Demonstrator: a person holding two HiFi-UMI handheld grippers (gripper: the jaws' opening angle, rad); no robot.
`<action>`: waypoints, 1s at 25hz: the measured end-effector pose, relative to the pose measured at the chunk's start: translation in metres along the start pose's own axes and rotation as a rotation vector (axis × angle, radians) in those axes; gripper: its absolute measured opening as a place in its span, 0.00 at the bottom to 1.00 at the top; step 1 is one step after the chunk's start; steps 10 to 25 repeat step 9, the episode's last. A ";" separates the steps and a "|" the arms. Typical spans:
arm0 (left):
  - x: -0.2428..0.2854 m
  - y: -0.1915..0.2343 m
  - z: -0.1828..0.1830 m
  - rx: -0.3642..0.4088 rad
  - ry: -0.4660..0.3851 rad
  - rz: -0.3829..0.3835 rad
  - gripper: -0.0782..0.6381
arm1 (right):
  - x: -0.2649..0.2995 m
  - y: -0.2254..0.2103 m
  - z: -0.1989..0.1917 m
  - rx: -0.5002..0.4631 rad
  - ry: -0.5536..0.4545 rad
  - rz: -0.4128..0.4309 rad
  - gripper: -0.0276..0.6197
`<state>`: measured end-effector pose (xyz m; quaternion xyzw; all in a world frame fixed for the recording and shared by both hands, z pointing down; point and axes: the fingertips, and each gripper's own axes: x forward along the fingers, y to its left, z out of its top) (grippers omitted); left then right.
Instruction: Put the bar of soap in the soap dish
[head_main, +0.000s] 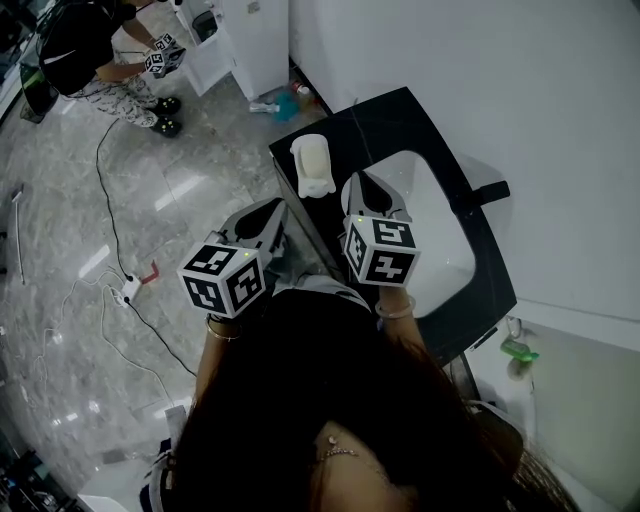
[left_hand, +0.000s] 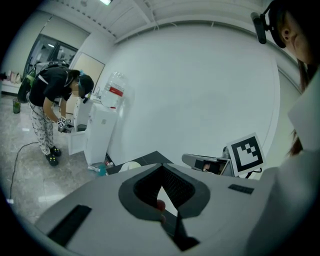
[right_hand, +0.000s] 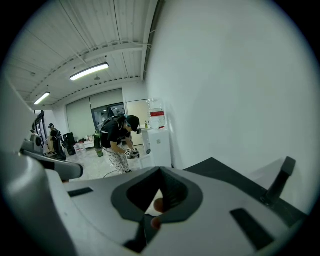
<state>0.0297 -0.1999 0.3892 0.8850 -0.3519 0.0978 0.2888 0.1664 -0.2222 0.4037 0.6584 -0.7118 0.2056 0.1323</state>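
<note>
A black counter holds a white sink, with a black tap at the sink's wall side. The left gripper hangs off the counter on the floor side of the sink, and its jaws are closed together with nothing between them; only a thin pale wedge shows in the dark hollow in its own view. The right gripper hovers over the sink's rim nearest the floor, and its jaws are likewise drawn together and empty. The white soap dish stands on the counter just beyond the far left corner of the sink, close ahead of both grippers but apart from them. A cream block that looks like the bar of soap lies in the dish's far end, though it is too small to be sure. Well away from the sink, across the grey floor, another person bends over beside a white cabinet.
</note>
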 end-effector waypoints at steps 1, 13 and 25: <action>0.000 0.000 0.000 0.000 -0.001 0.001 0.11 | 0.000 0.001 0.000 -0.002 -0.001 0.004 0.07; -0.003 -0.001 0.009 -0.011 -0.064 -0.001 0.11 | -0.001 0.002 0.000 0.004 -0.005 0.020 0.07; -0.003 -0.001 0.009 -0.011 -0.064 -0.001 0.11 | -0.001 0.002 0.000 0.004 -0.005 0.020 0.07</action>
